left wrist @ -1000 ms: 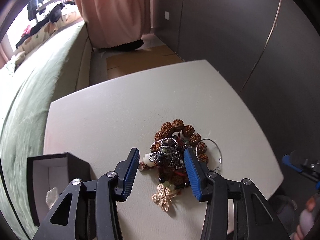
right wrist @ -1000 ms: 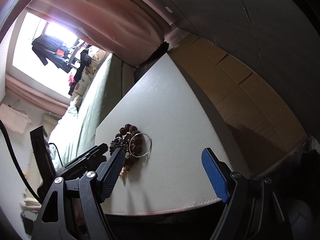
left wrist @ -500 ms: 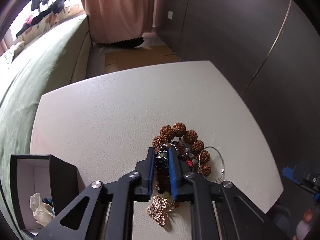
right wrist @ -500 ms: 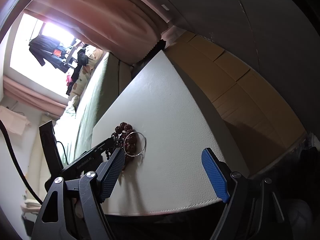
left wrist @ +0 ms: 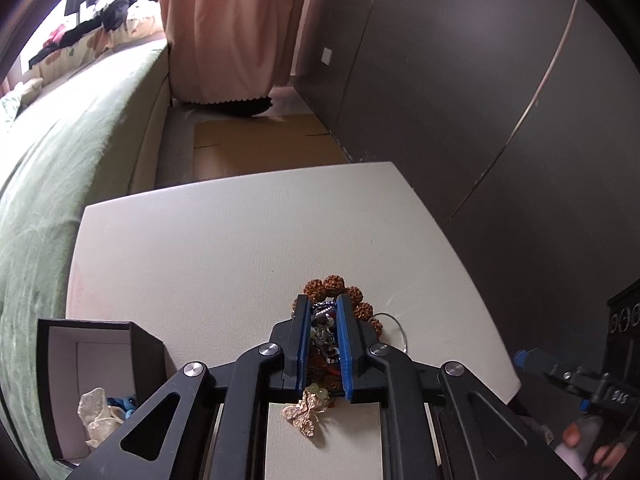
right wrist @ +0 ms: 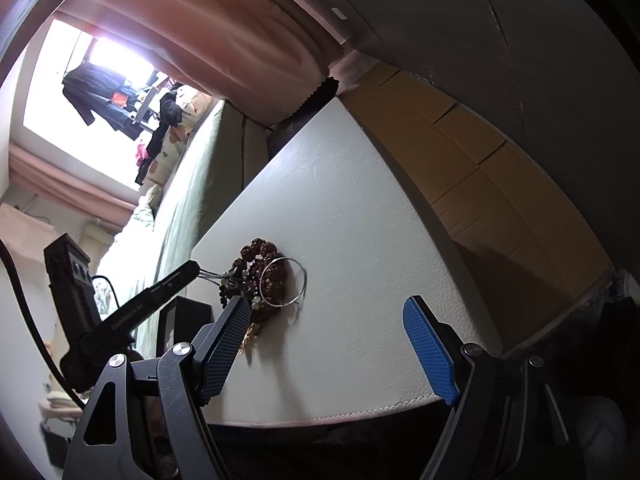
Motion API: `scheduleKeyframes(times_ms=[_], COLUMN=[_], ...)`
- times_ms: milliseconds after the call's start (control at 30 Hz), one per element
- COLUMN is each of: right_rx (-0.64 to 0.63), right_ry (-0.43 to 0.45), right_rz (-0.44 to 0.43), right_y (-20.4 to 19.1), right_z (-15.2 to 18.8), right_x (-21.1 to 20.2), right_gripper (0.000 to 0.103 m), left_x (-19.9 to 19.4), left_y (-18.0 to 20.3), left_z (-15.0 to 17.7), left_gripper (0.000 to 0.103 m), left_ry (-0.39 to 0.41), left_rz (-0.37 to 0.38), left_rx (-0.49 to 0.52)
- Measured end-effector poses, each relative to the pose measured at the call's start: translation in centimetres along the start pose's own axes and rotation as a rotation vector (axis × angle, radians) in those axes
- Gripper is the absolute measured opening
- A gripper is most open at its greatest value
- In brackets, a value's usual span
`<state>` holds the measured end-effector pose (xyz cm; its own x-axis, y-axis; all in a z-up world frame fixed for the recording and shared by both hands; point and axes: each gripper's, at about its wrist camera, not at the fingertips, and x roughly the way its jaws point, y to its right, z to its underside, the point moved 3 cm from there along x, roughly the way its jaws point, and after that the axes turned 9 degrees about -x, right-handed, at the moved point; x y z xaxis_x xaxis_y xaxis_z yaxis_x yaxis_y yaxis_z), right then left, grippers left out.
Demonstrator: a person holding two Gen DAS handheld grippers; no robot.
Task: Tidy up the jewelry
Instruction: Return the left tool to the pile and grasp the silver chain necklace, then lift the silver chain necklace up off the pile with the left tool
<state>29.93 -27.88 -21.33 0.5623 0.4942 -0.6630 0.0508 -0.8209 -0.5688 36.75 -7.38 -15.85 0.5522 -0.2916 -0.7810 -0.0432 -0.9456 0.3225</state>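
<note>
White table (left wrist: 224, 248) with a jewelry heap (left wrist: 340, 300), seemingly tangled, and open black box (left wrist: 140, 344).

Beyond your white square table (left wrist: 224, 240) runs a long green-covered sofa (left wrist: 68, 168). Pink curtains (left wrist: 224, 28) hang beside dark grey wall panels (left wrist: 460, 80); daylight floods a window (right wrist: 52, 120).

Both wrist cameras look steeply down along their tongs, close above the surface (left wrist: 224, 248), sharing its jewelry pile (right wrist: 260, 276).
</note>
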Motion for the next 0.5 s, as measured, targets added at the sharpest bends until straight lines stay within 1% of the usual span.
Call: scheduleKeyframes(times_ms=[133,300,500], right_rx=[-0.002,-0.014,-0.015], right_ry=[-0.002,-0.002,-0.027], right_rz=[-0.001,-0.014,-0.043], right_y=[-0.3,-0.9,-2.0], right_z=[0.0,-0.1,0.2], right_x=[-0.1,-0.2,0.7], right_gripper=[0.081,0.081,0.081], left_x=[-1.5,-3.6,-7.2], left_y=[-0.3,-0.5,-0.5], left_z=[-0.4,-0.8,-1.7], left_gripper=[0.013,0.013,0.013], left_ry=[0.024,0.07,0.164], left_rz=[0.01,-0.007,-0.06], left_rx=[-0.004,0.002,0.033])
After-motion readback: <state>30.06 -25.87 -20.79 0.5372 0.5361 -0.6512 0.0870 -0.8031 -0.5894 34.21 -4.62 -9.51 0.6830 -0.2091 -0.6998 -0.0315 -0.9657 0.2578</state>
